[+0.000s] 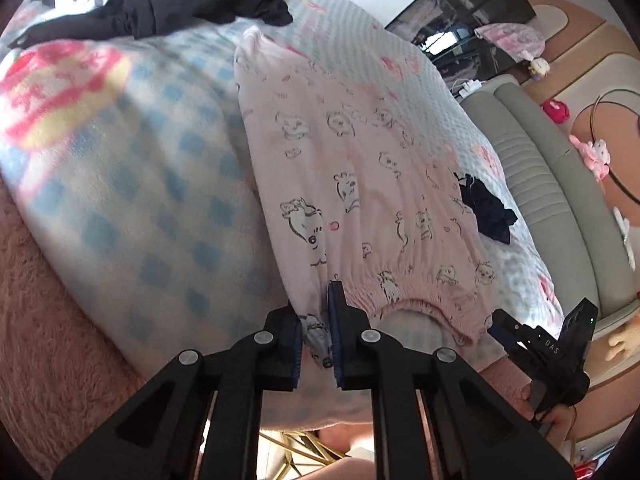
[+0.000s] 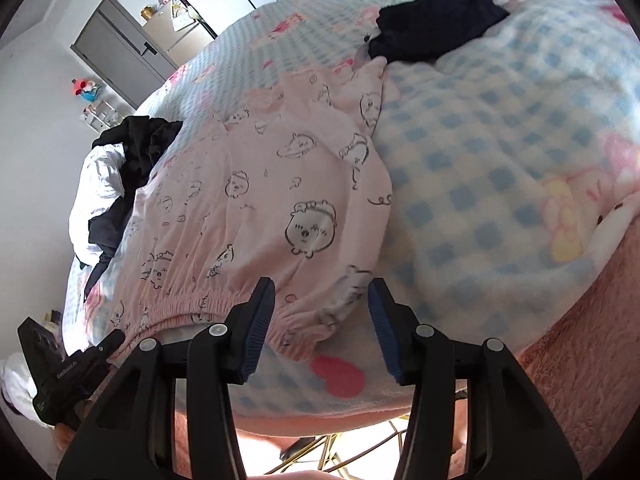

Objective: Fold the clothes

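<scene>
Folding has barely begun: the left gripper (image 1: 318,320) is clamped on 1 waistband corner of the pink pajama pants (image 1: 352,168), which lie flat across the checkered blanket (image 1: 140,184), while the right gripper (image 2: 322,328) straddles the waistband, jaws apart, gripping nothing.

- Checkered blanket (image 1: 132,168) blurring in near field, pattern edges smearing.
- Black clothes pile (image 1: 168,4) running off top edge.
- Shelf items (image 2: 90,90) showing too small to identify.
- Pink pajama pants (image 1: 360,184) hiding bedding beneath; far hem bunching unclear.
</scene>
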A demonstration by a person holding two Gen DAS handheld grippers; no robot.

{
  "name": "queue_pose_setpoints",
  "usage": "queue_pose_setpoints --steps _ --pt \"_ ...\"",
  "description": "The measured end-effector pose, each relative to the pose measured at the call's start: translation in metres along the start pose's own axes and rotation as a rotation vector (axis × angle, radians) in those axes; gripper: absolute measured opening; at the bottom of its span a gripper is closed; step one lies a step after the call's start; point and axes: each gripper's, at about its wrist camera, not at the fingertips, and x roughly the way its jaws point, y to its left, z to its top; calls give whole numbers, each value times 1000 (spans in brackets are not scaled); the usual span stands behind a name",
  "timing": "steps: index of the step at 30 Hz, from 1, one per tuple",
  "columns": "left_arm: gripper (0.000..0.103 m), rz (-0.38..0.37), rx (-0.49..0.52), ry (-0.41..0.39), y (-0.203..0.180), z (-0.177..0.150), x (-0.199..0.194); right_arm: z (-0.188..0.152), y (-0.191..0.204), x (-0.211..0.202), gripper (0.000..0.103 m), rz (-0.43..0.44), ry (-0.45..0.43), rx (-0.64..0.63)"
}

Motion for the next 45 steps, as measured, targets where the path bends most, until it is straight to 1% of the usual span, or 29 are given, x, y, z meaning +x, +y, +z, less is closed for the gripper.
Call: queue_pose_setpoints --steps 1,3,4,5,6,7,9,10,11,14,16,17,19,21,23,24,26,27,28,29,32,34,35,37,39,41,43,44,45 --pt "15 8 -40 39 7 -1 9 1 3 0 50 1 8 -19" --pt "16 -18 -123 70 19 -4 20 -2 2 14 51 19 63 -11" --pt "21 -48 -138 70 21 -4 21 -5 0 22 51 22 94 4" --pt "33 -75 -140 69 22 -4 21 -9 -2 30 51 25 124 19" --pt "36 -98 -139 69 21 -5 22 -12 -3 35 51 39 144 21" --pt "38 -107 -137 69 21 -5 23 -14 -3 39 51 50 154 16" --pt "33 -87 -115 53 19 -6 23 -15 -6 44 53 91 152 22" --pt "19 -73 -96 38 16 -6 21 -14 -10 45 46 123 152 43" --pt "14 -59 -77 24 12 -7 19 -13 -13 45 15 156 151 63" --pt "12 -46 -12 -30 0 -8 3 -11 -7 28 9 194 96 12" --pt "11 -32 14 -50 -9 -8 -7 -12 3 16 9 210 79 -27" --pt "11 -31 16 -45 -9 -8 -8 -13 7 10 8 213 72 -44" --pt "11 10 0 -1 -3 -10 -1 -16 12 7 8 190 70 -69" --pt "11 50 -18 44 3 -12 8 -20 8 16 8 179 103 -56" --pt "14 57 -89 118 15 -13 23 -25 -3 34 9 135 162 -25" --pt "15 61 -107 136 16 -14 26 -28 -6 42 9 107 192 -19" --pt "17 67 -117 129 14 -14 22 -31 -2 46 11 66 205 -31" --pt "19 67 -118 120 12 -14 18 -29 3 40 12 56 196 -54" --pt "23 63 -107 104 10 -15 10 -28 8 35 17 46 186 -76" --pt "23 59 -97 89 7 -16 2 -25 9 27 22 45 166 -87" --pt "23 67 -35 31 -5 -11 -22 -15 14 9 22 38 113 -122" --pt "23 92 63 -25 -21 0 -33 -5 18 5 22 28 87 -146" --pt "23 87 107 -45 -27 7 -33 0 19 3 22 23 74 -159" --pt "23 70 157 -47 -39 19 -19 10 23 -1 22 14 47 -183" --pt "23 80 182 1 -46 22 4 19 27 -4 22 4 23 -206" --pt "23 93 205 50 -53 24 26 10 20 15 22 2 91 -176" --pt "23 155 183 114 -44 16 41 0 13 34 22 0 158 -147" --pt "22 149 172 118 -41 14 39 -5 9 42 22 0 191 -132" --pt "22 143 161 123 -37 11 36 -10 3 42 21 9 198 -115"
